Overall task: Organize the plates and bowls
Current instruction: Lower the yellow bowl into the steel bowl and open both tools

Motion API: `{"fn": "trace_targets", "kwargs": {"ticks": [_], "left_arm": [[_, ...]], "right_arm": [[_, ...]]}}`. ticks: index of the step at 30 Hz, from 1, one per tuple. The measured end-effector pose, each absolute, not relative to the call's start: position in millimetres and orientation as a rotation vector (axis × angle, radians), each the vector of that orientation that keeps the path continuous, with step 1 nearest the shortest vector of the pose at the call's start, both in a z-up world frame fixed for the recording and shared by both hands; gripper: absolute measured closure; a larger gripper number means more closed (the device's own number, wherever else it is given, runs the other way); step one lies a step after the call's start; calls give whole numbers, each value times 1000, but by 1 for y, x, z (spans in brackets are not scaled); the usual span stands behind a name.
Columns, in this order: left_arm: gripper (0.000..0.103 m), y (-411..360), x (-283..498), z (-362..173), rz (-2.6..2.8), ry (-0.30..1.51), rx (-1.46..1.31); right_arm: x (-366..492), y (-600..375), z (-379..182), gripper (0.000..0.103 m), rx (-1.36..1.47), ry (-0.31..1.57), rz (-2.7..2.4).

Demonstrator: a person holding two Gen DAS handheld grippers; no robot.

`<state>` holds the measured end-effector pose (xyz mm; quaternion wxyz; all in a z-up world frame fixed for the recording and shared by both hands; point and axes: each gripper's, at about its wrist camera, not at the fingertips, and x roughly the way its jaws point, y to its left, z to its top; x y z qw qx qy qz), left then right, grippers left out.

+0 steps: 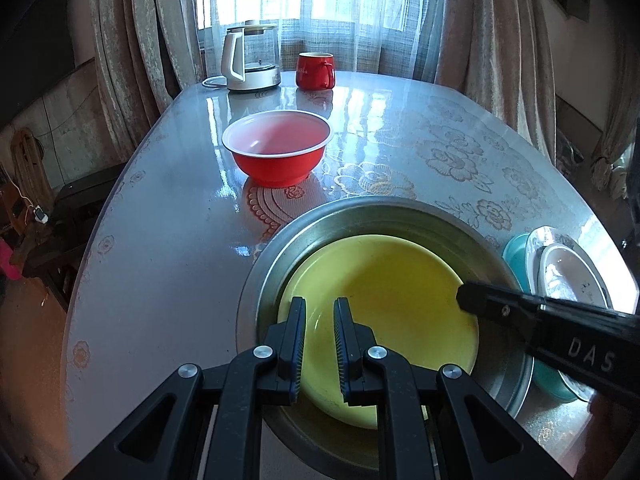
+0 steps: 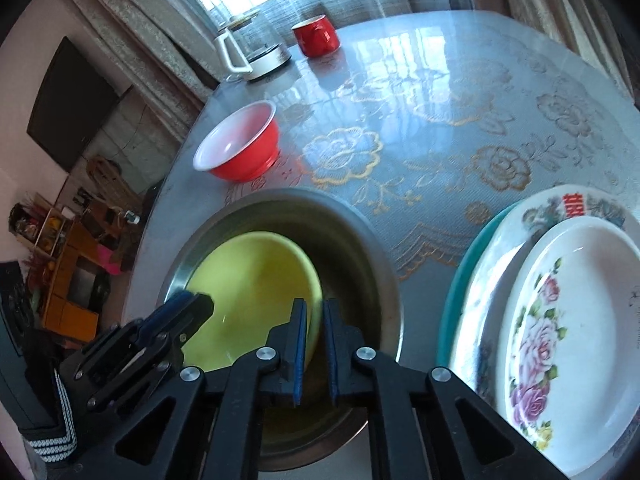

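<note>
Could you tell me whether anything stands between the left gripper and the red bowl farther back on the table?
Nothing visible blocks it. The left gripper, open, hovers over the yellow bowl nested in the metal basin; beyond the basin's rim only bare tabletop lies before the red bowl.

"DAS" on right gripper [image 1: 464, 298]

kettle [image 1: 250, 58] at table's [image 1: 168, 216] far edge | red mug [image 1: 315, 71] just beside | curtains [image 1: 496, 24] behind
</note>
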<state>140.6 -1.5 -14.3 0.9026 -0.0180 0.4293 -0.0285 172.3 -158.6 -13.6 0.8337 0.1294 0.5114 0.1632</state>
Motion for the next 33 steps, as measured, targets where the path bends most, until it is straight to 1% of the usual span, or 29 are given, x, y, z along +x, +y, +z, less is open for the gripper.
{"fn": "trace_targets", "kwargs": {"ticks": [3, 8, 10, 12, 13, 19, 24, 28, 31, 33], "left_arm": [[89, -1, 141, -15, -58, 886, -41], [89, 3, 139, -11, -61, 872, -58], [89, 1, 139, -10, -58, 869, -52], [88, 0, 139, -10, -59, 872, -48], [88, 1, 139, -11, -59, 872, -49], [88, 5, 140, -12, -62, 882, -66], [87, 3, 142, -16, -66, 889, -60], [87, 2, 143, -16, -96, 893, -80], [83, 2, 143, -13, -104, 877, -74], [81, 3, 143, -12, -112, 875, -79]], "right_arm": [[176, -157, -9, 94, 236, 1054, 318], [175, -159, -6, 93, 261, 1056, 348], [173, -153, -4, 89, 221, 1048, 349], [174, -144, -5, 88, 163, 1048, 337], [176, -141, -6, 84, 155, 1053, 340], [180, -130, -5, 84, 86, 1062, 343], [185, -129, -15, 84, 44, 1095, 308], [187, -123, -18, 86, -42, 1081, 276], [191, -126, -17, 86, -20, 1083, 266], [190, -125, -15, 84, -21, 1080, 268]]}}
